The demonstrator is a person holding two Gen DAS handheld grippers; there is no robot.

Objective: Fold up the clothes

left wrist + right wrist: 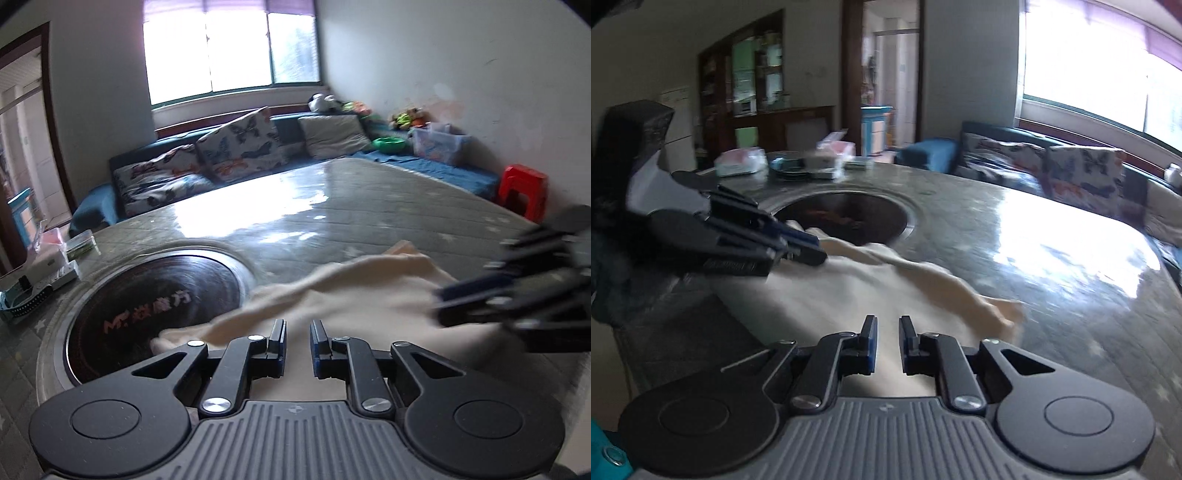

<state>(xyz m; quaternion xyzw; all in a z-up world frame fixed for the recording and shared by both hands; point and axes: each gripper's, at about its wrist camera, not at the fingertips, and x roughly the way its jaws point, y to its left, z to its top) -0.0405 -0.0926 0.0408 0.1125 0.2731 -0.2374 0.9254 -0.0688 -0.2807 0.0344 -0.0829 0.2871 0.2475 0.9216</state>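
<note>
Cream soft cloth garment [354,306] lay limp beside the round dark hotplate [155,306], graspable at its edges; left gripper [297,341] and right gripper [888,341] were both released.

The garment [369,295] is lying on the worktop [332,206] in the lower middle of the left wrist view, one end reaching onto the round inset plate [147,306] at lower left. My left tool [297,345] is sitting over it at bottom centre, my right tool [454,302] at the right edge. Boxes [48,266] are resting at far left, cushions [236,147] lying behind the worktop.
</note>
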